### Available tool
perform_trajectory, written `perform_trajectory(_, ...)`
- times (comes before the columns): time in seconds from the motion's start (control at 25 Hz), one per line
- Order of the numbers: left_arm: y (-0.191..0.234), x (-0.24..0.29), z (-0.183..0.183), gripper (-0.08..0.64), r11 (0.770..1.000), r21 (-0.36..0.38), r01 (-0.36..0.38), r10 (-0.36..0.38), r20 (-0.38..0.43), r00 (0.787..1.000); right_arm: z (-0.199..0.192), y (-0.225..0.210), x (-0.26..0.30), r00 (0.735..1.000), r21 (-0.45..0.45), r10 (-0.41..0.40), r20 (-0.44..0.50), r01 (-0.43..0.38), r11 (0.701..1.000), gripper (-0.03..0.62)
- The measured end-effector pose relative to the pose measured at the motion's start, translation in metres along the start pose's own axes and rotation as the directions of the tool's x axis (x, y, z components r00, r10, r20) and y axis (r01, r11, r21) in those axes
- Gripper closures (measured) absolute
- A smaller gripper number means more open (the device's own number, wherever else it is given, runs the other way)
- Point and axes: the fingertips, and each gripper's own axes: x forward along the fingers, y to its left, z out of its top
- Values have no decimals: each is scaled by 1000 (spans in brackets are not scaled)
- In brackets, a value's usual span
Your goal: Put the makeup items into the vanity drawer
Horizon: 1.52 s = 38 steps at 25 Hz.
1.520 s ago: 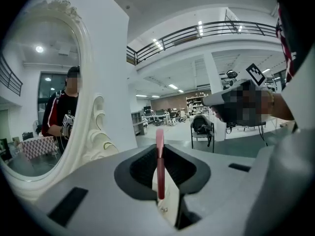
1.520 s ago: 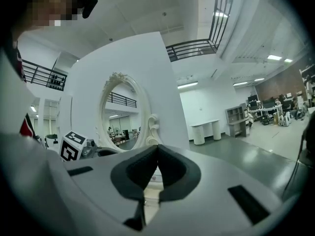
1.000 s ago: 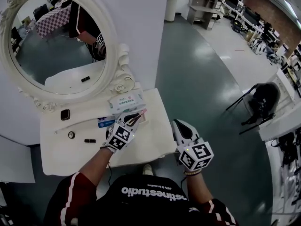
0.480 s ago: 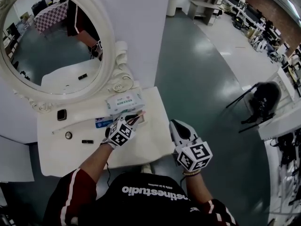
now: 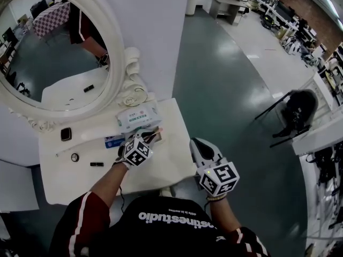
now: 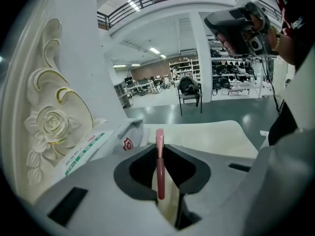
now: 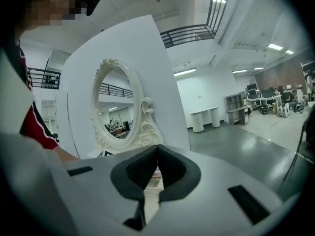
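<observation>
While the pink stick (image 6: 159,151) was gripped lengthwise in the left gripper (image 5: 150,137), tip poking past the jaws, it was held over the vanity top (image 5: 161,170), just beside the wipes pack (image 5: 136,118). Right gripper (image 7: 157,150) was seen closed on nothing, off the vanity top's front right corner.

Risks, as judged: the thin stick could be pivoted or dropped if the pack was clipped. No open drawer was seen in any view, so the stick could be left stranded until one was pulled by the empty gripper.

Counted:
- pink stick 1
- wipes pack 1
- blue box (image 5: 114,141) 1
- black square compact (image 5: 66,134) 1
- small round item (image 5: 75,157) 1
- short black tube (image 5: 97,164) 1
- long white stick (image 5: 80,145) 1
- mirror (image 5: 53,52) 1
- grippers 2
</observation>
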Motion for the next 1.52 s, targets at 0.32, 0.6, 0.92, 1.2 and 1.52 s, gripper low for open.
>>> perform_trajectory(0.32,1,11,-13,509,1000,12,7,-6,-44,999,-2,-3,2,1000,6,-13,-15,13,1000,598)
perform_trajectory(0.6,-1,14,-14,477,1000,-11,27,-27,-40,999,-4,-4,1,1000,8,-25,-17,25,1000,598)
perform_trajectory(0.92,0,3,-6,474,999,-35,8,-8,-3,1000,0,2,3,1000,3,-24,-16,24,1000,598)
perform_trajectory(1.2,3,-14,-6,474,992,-122,-15,19,36,999,4,12,13,1000,-1,-9,-13,9,1000,598)
perform_trajectory(1.52,11,-50,-8,474,988,-150,-47,58,66,996,11,32,35,999,-8,23,-23,-23,1000,598)
